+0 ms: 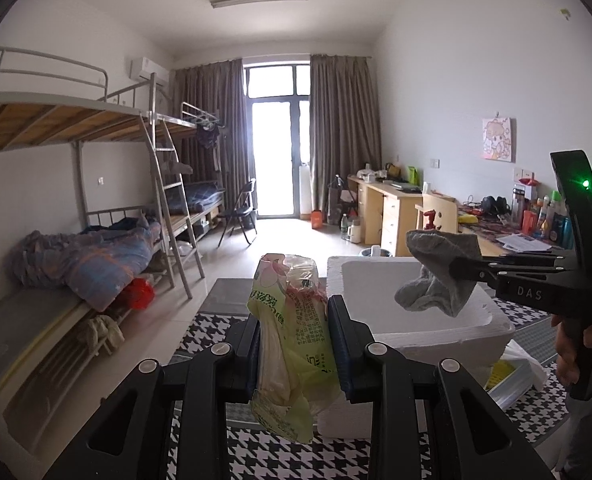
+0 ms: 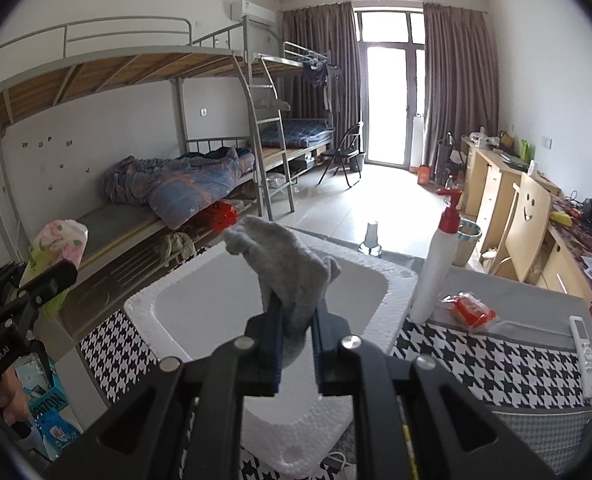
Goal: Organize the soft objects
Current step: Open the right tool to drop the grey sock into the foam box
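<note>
Clamping grey sock point(image 2: 292, 280), right gripper point(image 2: 298, 350) hangs over foam box point(image 2: 380, 276) hollow; left gripper point(image 1: 294, 344) clamps tissue pack point(image 1: 292, 320) near box's left rim.

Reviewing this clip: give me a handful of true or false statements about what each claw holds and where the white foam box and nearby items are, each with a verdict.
1. The left claw is shut on a green and pink plastic packet. True.
2. The right claw is open with nothing between its fingers. False: it is shut on a grey sock.
3. The white foam box already has the sock lying in it. False: the sock hangs from the claw over the box, whose visible inside is bare.
4. A white pump bottle with a red top stands beside the box. True.
5. The remote control lies inside the box. False: it lies on the houndstooth cloth.
</note>
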A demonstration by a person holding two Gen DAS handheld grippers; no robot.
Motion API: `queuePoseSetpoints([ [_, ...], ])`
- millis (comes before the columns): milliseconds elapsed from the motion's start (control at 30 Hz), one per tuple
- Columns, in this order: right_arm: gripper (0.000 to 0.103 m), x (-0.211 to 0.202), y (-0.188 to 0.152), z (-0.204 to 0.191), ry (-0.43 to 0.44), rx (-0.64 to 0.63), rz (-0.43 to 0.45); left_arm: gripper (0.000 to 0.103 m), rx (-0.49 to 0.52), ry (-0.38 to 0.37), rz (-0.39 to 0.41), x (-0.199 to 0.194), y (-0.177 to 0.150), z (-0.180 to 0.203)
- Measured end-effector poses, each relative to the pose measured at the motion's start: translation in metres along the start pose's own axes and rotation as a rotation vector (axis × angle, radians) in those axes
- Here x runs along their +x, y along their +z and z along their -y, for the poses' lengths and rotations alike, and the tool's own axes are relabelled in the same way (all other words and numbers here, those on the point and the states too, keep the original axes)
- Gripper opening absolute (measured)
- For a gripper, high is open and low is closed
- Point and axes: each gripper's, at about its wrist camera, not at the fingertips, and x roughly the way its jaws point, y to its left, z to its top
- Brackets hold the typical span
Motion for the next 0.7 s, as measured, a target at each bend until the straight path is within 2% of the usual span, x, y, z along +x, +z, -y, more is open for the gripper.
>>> queuePoseSetpoints([
  [100, 0.016, 0.006, 0.000, -0.001, -0.003, -0.004, -0.021, 0.032, -0.002, 0.003, -0.003, 0.002, 0.001, -0.004],
  [167, 0.021, 0.008, -0.001, -0.004, -0.001, -0.011, -0.026, 0.032, -0.001, 0.002, -0.006, 0.003, 0.001, -0.005],
  [200, 0.034, 0.009, -0.001, -0.004, 0.001, -0.010, -0.027, 0.032, 0.000, 0.004, -0.006, 0.004, 0.002, -0.005],
  [233, 0.054, 0.009, -0.001, -0.005, 0.000, -0.009, -0.027, 0.032, -0.001, 0.003, -0.005, 0.005, 0.002, -0.007],
  [267, 0.066, 0.009, -0.002, -0.006, -0.010, -0.012, -0.022, 0.032, -0.002, 0.002, -0.006, 0.005, 0.001, -0.007],
  [300, 0.083, 0.007, -0.002, -0.007, -0.024, -0.022, -0.011, 0.032, -0.003, 0.001, -0.006, 0.005, 0.001, -0.006],
  [333, 0.087, 0.005, -0.002, -0.008, -0.037, -0.032, 0.004, 0.032, -0.004, 0.001, -0.006, 0.005, 0.002, -0.006],
  [700, 0.087, 0.001, -0.002, -0.002, -0.052, -0.023, 0.017, 0.032, 0.003, -0.023, 0.002, 0.013, 0.010, -0.002],
])
